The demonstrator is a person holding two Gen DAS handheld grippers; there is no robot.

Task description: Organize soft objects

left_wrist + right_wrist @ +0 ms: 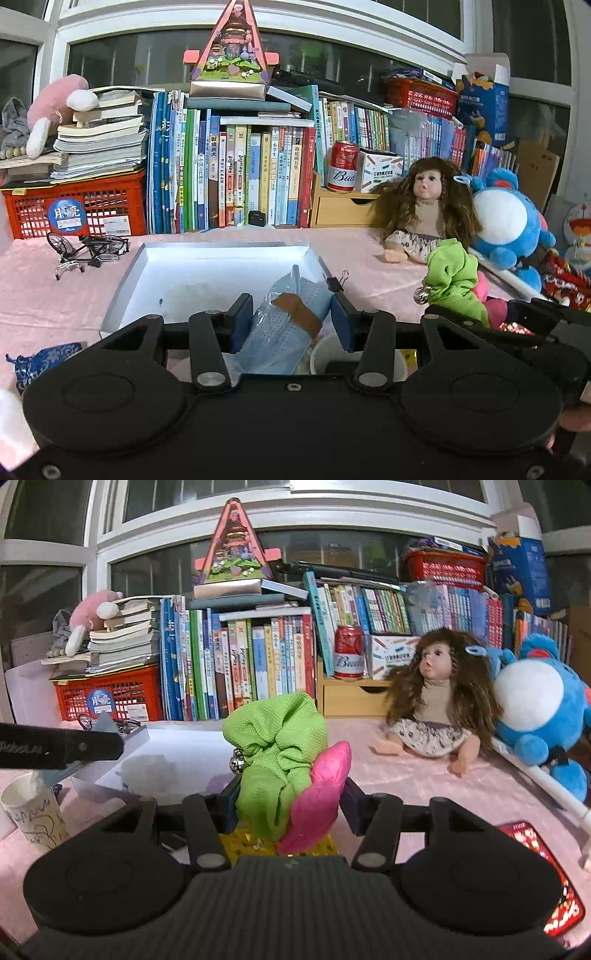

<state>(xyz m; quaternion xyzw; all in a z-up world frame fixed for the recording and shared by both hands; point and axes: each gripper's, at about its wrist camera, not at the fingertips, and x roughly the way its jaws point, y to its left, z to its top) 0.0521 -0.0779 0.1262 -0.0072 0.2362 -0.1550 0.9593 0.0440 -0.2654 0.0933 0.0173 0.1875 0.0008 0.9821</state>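
Left tool nearest the lens, fingers part-way apart with a bagged blue mask pack between them; left pad seems to touch the plastic bag, right pad looks slightly apart from it, so cannot tell if it is actually gripped. Pack sits at the near edge of the white tray, tilted, brown band across it. Black binder clip on the tray's right rim. Paper cup just right of the pack, below the tray's near right corner. Blue patterned pouch left of the tray on the pink desk; mini bicycle model beyond the tray's left corner.

Right tool clamped on a green scrunchie and a pink scrunchie together, both bunched upright between the pads, held up right of the tray. Small metal bell hangs at the green one's left side. Yellow item lies under the held scrunchies, unclear what. Doll sits on the desk well right of the tray, blue plush touching its right side. Red phone far right of the tray, near edge.
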